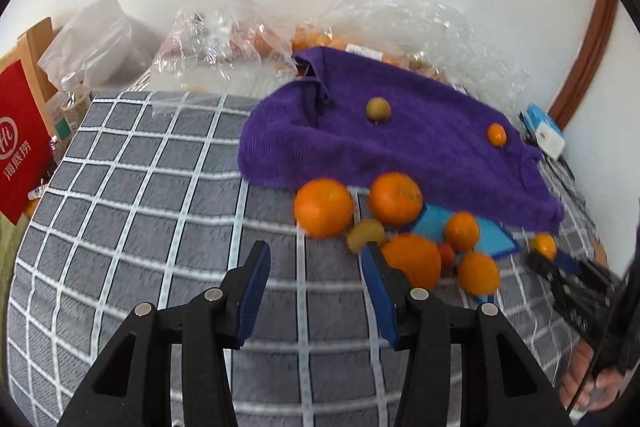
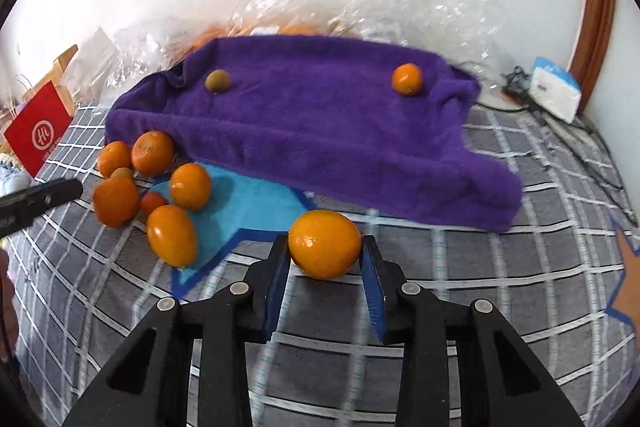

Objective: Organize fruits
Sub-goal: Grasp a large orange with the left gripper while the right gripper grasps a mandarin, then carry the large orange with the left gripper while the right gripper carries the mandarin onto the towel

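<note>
My right gripper (image 2: 325, 238) is shut on an orange (image 2: 325, 245) that rests on the grey checked cloth (image 2: 480, 287), just in front of the purple towel (image 2: 320, 131). On the towel lie a greenish-brown fruit (image 2: 217, 81) and a small orange (image 2: 407, 79). Several oranges (image 2: 172, 235) cluster to the left on a blue star patch (image 2: 248, 207). My left gripper (image 1: 314, 255) stands open with nothing between its fingers. A big orange (image 1: 324, 207) lies just beyond its tips, and another orange (image 1: 412, 259) sits by its right finger.
Clear plastic bags (image 1: 224, 47) with more fruit lie behind the towel against the white wall. A red paper bag (image 1: 20, 147) and a bottle (image 1: 74, 99) stand at the left. A tissue pack (image 2: 556, 91) and cables lie at the far right. A hand (image 1: 592, 383) shows at the lower right.
</note>
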`<state>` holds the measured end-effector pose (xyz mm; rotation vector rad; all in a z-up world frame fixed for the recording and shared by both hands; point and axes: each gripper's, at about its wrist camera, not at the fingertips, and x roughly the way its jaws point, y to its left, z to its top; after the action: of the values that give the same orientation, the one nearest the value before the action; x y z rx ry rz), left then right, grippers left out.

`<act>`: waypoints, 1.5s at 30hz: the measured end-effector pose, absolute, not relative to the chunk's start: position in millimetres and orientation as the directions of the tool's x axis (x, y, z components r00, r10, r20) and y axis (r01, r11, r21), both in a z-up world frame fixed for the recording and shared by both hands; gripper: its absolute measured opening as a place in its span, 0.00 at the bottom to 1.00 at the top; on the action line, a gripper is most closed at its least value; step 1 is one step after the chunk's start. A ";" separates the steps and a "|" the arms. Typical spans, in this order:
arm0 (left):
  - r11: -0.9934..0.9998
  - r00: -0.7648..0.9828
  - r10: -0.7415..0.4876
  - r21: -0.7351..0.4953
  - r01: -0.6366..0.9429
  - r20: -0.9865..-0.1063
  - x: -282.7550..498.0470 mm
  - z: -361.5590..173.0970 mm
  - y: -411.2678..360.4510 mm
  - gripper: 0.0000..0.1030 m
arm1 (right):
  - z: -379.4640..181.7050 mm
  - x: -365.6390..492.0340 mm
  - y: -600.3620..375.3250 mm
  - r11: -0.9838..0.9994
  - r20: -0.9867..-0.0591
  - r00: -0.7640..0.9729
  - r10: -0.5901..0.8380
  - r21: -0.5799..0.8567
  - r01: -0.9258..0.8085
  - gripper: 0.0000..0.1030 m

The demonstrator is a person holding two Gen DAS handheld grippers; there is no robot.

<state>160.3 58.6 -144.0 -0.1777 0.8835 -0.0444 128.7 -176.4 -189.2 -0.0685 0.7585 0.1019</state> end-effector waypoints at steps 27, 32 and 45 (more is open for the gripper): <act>0.975 0.613 -0.122 -0.210 -0.073 -0.780 152.1 -165.7 72.1 0.36 | -203.0 135.7 -205.2 0.994 -0.696 0.710 0.109 0.054 -0.099 0.34; 0.976 0.610 -0.156 -0.215 -0.024 -0.777 138.1 -168.3 69.3 0.37 | -203.0 135.4 -205.1 0.994 -0.697 0.709 0.106 0.050 -0.100 0.34; 0.991 0.639 -0.081 -0.131 -0.031 -0.765 134.3 -171.8 54.0 0.41 | -203.0 132.8 -201.3 0.990 -0.702 0.701 0.123 0.036 -0.138 0.36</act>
<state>134.3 54.1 -171.8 -0.1363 0.8783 -0.0290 132.8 -201.3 -203.0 -0.0200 0.7806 0.1453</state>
